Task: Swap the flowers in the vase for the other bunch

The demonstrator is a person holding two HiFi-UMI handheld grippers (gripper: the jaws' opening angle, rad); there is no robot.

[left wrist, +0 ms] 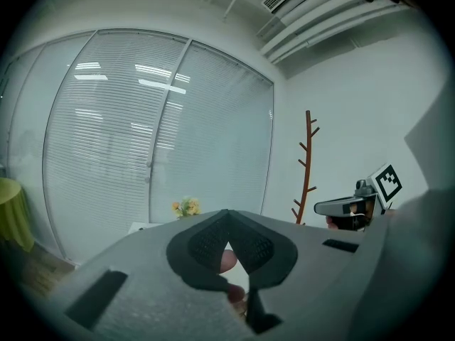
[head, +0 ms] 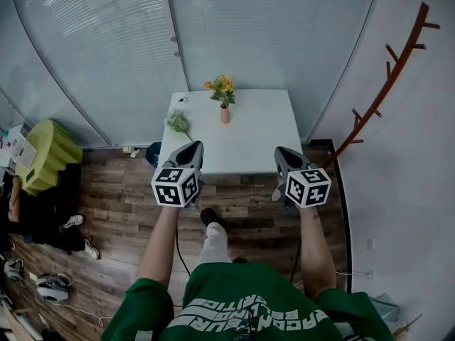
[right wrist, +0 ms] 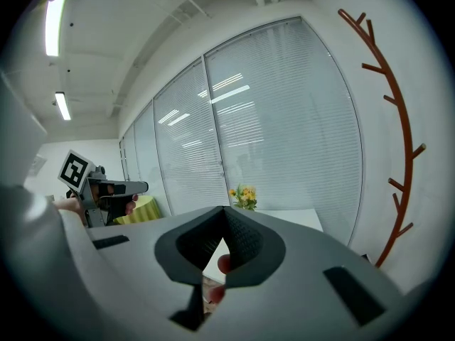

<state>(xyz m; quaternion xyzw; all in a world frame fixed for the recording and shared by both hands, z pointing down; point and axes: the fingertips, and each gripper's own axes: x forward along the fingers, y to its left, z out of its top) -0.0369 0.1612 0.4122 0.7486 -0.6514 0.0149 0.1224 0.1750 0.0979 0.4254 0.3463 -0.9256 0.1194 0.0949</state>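
Observation:
A small pinkish vase stands near the far edge of the white table, holding yellow and orange flowers. Those flowers also show in the left gripper view and in the right gripper view. A second bunch, pale green and white, lies flat on the table's left side. Both grippers hover in front of the table's near edge, apart from everything on it. My left gripper is shut and holds nothing. My right gripper is likewise shut and empty.
A red-brown branch-shaped coat rack stands against the right wall. A yellow-green seat sits on the wooden floor at left, with shoes nearby. Glass walls with blinds rise behind the table. A small white object lies at the table's far left corner.

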